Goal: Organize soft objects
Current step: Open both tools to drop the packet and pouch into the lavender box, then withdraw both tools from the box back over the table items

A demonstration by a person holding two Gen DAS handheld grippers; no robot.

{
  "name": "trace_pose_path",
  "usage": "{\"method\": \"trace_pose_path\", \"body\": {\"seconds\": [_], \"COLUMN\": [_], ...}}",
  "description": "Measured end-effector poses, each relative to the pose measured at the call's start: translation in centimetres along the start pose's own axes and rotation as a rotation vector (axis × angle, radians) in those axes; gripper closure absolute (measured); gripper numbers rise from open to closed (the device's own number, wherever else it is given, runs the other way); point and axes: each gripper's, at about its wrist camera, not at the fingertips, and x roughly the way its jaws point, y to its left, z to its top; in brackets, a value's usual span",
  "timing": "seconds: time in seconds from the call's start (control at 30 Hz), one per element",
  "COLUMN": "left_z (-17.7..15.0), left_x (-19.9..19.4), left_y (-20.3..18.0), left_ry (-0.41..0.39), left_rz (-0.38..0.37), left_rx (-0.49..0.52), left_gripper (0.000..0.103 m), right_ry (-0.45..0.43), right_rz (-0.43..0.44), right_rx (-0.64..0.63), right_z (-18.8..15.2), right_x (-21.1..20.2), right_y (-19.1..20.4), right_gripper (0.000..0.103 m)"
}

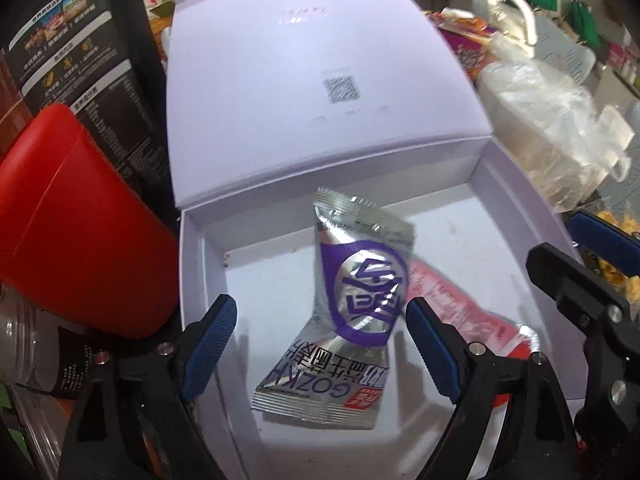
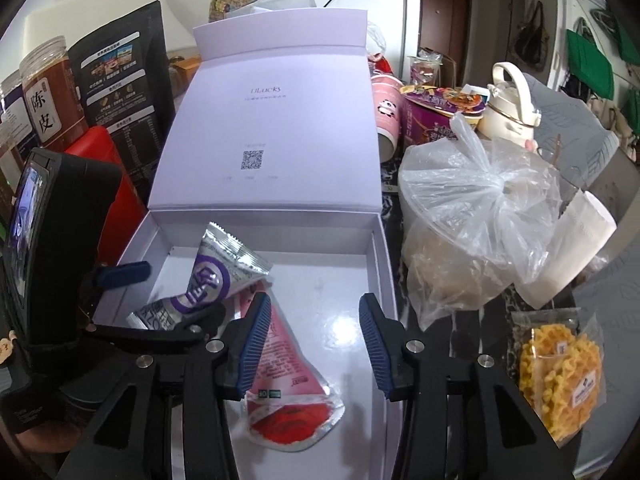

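Both grippers over white gift box [image 2: 384, 264], center frame. Left gripper [image 1: 320, 340] jaws apart, empty; silver-purple snack packet [image 1: 356, 292] lies in box btwn them, partly over pink packet [image 2: 288, 364]. Right gripper [image 2: 312, 344] also apart, empty. Risk: foil slick, crinkly, could slip or drag pink packet if regrasped; waffle snack bag [image 2: 560, 376] lower right outside box.
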Motion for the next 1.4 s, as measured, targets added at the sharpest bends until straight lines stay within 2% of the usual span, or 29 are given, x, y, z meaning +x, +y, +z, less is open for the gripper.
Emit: {"method": "trace_pose_path", "body": {"seconds": [0.07, 0.13, 0.43, 0.63, 0.9, 1.4], "left_z": [0.1, 0.2, -0.3, -1.1, -2.2, -5.0], "left_x": [-0.4, -0.8, -4.4, -6.4, -11.2, -19.1], "left_y": [-0.1, -0.1, 0.7, 1.5, 1.7, 1.2], "left_ry": [-0.009, -0.018, -0.086, -0.101, -0.202, -0.343], "left_rz": [0.0, -0.006, -0.023, -0.042, -0.031, -0.042], "left_rx": [-0.005, -0.007, -0.01, -0.04, -0.041, -0.02], "left_gripper": [0.015, 0.015, 0.015, 0.015, 0.015, 0.015], "right_ry": [-0.009, -0.016, -0.028, -0.055, -0.102, -0.217], "right_rz": [-0.012, -0.022, -0.033, -0.034, -0.04, -0.057], "right_rx": [0.001, 0.001, 0.021, 0.025, 0.022, 0.006], "right_z": [0.2, 0.2, 0.2, 0.2, -0.2, -1.8], "right_x": [-0.6, -1.1, -2.9, -4.7, -8.2, -16.4], "right_y": [-0.2, -0.4, -0.8, -0.6, -0.1, 1.2], "right_gripper": [0.051, 0.05, 0.05, 0.05, 0.05, 0.047]}}
